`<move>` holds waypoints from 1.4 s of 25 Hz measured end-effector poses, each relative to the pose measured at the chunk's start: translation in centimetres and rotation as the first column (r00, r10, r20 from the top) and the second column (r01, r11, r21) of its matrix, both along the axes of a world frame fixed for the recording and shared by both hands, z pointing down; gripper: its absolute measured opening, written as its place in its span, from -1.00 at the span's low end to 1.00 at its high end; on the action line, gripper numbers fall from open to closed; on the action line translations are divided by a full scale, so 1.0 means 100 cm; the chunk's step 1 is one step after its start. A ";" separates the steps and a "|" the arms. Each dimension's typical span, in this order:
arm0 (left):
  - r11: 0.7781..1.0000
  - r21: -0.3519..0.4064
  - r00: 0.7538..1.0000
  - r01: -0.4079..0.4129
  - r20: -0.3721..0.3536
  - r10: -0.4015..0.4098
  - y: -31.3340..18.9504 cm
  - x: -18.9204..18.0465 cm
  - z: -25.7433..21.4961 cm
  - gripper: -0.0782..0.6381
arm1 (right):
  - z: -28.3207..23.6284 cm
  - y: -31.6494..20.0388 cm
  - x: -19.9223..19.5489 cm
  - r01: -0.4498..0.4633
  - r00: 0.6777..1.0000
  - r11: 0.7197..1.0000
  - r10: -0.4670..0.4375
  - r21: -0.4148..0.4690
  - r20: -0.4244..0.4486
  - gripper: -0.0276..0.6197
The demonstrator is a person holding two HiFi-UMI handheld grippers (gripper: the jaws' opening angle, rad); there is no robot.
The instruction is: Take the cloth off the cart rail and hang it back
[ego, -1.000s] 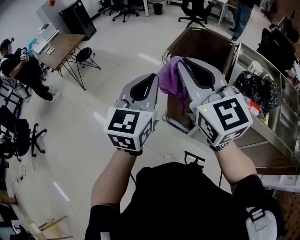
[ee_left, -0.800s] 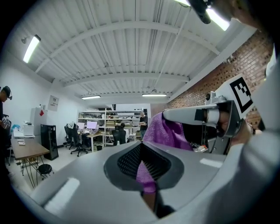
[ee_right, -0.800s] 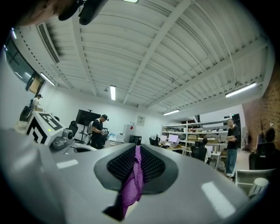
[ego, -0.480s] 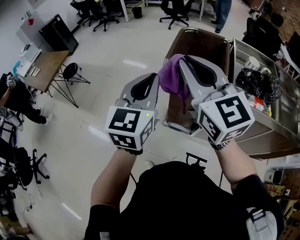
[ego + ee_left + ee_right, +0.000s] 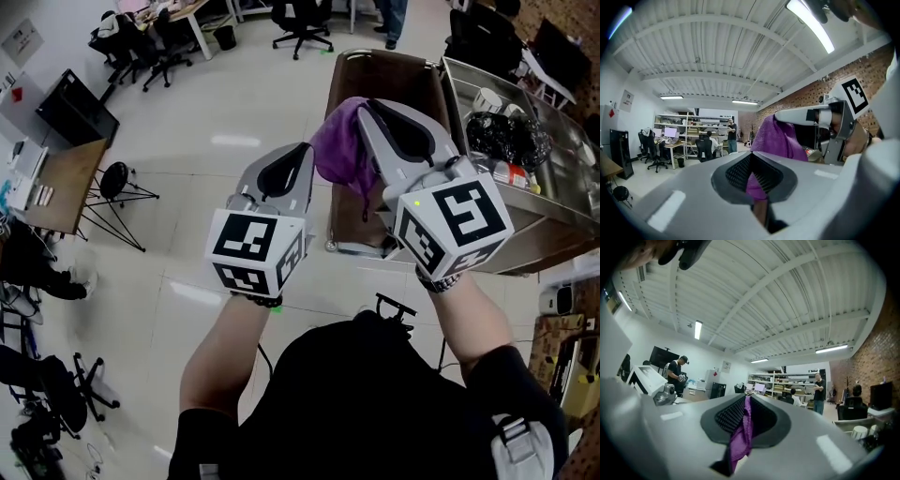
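Note:
A purple cloth (image 5: 339,150) hangs in the air between my two grippers, held high above the floor. My left gripper (image 5: 305,152) is shut on its left edge; in the left gripper view the cloth (image 5: 778,138) runs from the closed jaws up to the right gripper (image 5: 811,115). My right gripper (image 5: 367,106) is shut on the cloth's upper right part, and a purple fold (image 5: 743,432) shows pinched between its jaws. Below and beyond the cloth stands the brown cart (image 5: 412,80), its curved metal rail (image 5: 375,53) bare.
A steel trolley (image 5: 553,202) at the right carries a black bag (image 5: 506,139) and small items. Office chairs (image 5: 302,17) and a person's legs (image 5: 392,19) are beyond the cart. A wooden desk (image 5: 52,192) and a black stool (image 5: 114,178) stand on the left.
Both grippers have risen together with the cloth held between them. The head view has swung, so the cart and the left desk have slid across the picture.

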State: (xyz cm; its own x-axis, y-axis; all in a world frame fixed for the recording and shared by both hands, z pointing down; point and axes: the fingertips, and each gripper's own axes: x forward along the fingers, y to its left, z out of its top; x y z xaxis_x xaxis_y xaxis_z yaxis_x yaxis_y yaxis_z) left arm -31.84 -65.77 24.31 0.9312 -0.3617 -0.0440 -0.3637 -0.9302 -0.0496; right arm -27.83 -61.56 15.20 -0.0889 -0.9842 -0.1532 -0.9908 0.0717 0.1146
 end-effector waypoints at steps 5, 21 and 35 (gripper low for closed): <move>0.999 -0.009 0.999 -0.034 -0.016 0.034 -0.013 0.009 0.001 -0.78 | -0.002 -0.011 0.004 -0.025 1.000 1.000 0.025 -0.001 -0.005 -0.82; 1.000 -0.011 1.000 0.005 -0.021 -0.005 -0.060 0.069 0.009 -0.78 | 0.004 -0.066 0.078 -0.003 1.000 1.000 0.003 0.006 0.009 -0.82; 0.995 -0.041 0.996 -0.093 -0.006 0.093 -0.174 0.072 -0.010 -0.78 | -0.006 -0.186 0.096 -0.150 0.988 0.986 0.152 -0.067 0.023 -0.82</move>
State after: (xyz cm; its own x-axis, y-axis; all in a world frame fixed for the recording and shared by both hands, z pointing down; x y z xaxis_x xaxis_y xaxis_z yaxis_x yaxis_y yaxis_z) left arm -24.66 -83.13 23.32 0.9608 -0.2752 -0.0343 -0.2757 -0.9612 -0.0091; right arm -18.18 -80.13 14.58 0.0651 -0.9939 -0.0887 -0.9936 -0.0728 0.0862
